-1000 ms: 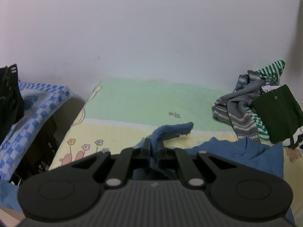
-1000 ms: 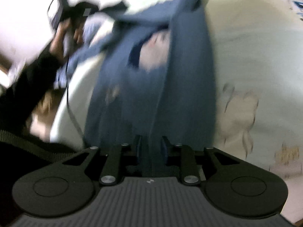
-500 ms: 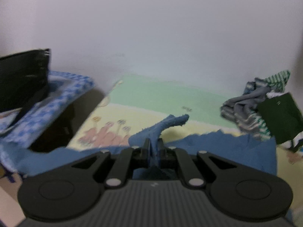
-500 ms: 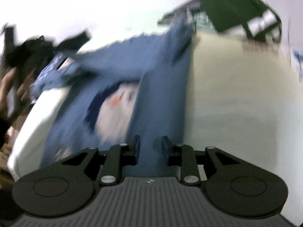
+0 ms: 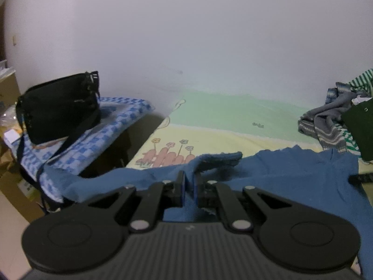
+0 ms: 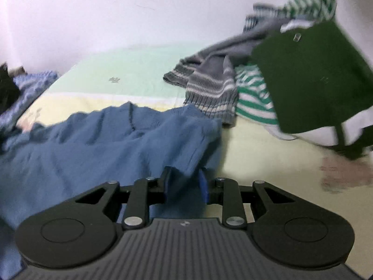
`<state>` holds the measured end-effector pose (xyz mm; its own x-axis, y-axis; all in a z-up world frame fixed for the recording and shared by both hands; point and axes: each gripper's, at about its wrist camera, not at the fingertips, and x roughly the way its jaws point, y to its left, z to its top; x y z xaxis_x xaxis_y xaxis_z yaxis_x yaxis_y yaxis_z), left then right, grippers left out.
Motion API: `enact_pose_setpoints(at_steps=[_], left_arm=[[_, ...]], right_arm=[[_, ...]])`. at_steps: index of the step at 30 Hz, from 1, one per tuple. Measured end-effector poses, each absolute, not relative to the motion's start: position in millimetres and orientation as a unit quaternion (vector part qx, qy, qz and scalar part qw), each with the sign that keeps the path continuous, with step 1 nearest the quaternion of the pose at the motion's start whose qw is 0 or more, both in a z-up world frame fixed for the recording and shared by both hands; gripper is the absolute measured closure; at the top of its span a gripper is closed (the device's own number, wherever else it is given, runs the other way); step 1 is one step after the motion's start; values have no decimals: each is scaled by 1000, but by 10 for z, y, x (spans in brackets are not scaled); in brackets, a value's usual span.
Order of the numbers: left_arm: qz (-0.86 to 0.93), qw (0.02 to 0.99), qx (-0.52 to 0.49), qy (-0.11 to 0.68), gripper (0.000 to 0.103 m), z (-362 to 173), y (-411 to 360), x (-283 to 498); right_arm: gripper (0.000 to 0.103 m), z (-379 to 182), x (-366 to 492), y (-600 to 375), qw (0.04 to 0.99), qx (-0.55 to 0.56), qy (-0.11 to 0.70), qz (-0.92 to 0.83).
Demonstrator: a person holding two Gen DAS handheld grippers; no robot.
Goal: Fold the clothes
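Observation:
A blue knit sweater [image 5: 291, 177] lies spread across the bed's near edge; it also shows in the right wrist view [image 6: 105, 144]. My left gripper [image 5: 189, 184] is shut on a fold of the blue sweater near one sleeve, whose cuff [image 5: 221, 158] sticks up ahead. My right gripper [image 6: 184, 182] stands with its jaws apart, and the sweater's right edge lies between them.
A pile of clothes sits at the back right: a grey striped sweater [image 6: 209, 88], a green-striped piece [image 6: 254, 102] and a dark green garment [image 6: 310, 77]. A black bag [image 5: 58, 107] rests on a blue checked cloth [image 5: 98, 130] at the left. A white wall [image 5: 186, 35] stands behind the bed [image 5: 223, 116].
Both grippers have swung with the sweater, which now lies lower and flatter on the bed. The right gripper's jaws have opened from shut on the cloth. The left view has panned left, showing the bag.

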<state>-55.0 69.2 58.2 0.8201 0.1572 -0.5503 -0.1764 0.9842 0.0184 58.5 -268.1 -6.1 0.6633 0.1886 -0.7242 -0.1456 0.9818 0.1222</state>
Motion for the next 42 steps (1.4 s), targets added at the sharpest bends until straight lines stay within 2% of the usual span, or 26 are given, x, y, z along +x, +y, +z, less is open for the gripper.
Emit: enact_pose_setpoints(at_steps=[4,9,16,21,25,28,30,32,34,38,42], left_arm=[[97,951,1,293,99,536,597,-602],[111,950,-4,293,99,508,574,-630],[105,943,-30,313,99,473,577,-646],[61,951,-26,302,99,566,446,-618],[-21,959,-18,281,99,681,182,-645],[-81,955,12,284,99,600,-135,-623],[-109,949,21,294,99,495,-283,-609],[-129,943,27,306,99,388,-390,-600],[-129,941,40,311,99,294,-423,-587],[-129,934,46,330,99,193,-381,-520],[-137,931,55,334,99,165,-378,-508]], right_arm=[[74,-77,694,-2671,914,19,392,106],[74,116,378,-2790,930,24,351,107],[81,-111,589,-2847,913,60,386,119],[79,100,424,-2891,914,106,371,125],[78,251,94,-2803,909,74,378,158],[75,370,-148,-2707,915,45,364,168],[62,422,-295,-2572,924,-10,341,172],[55,401,-418,-2426,924,-61,324,195],[54,321,-514,-2286,916,-104,316,225],[44,156,-708,-2008,900,-197,293,255],[43,57,-792,-1776,892,-248,269,266]])
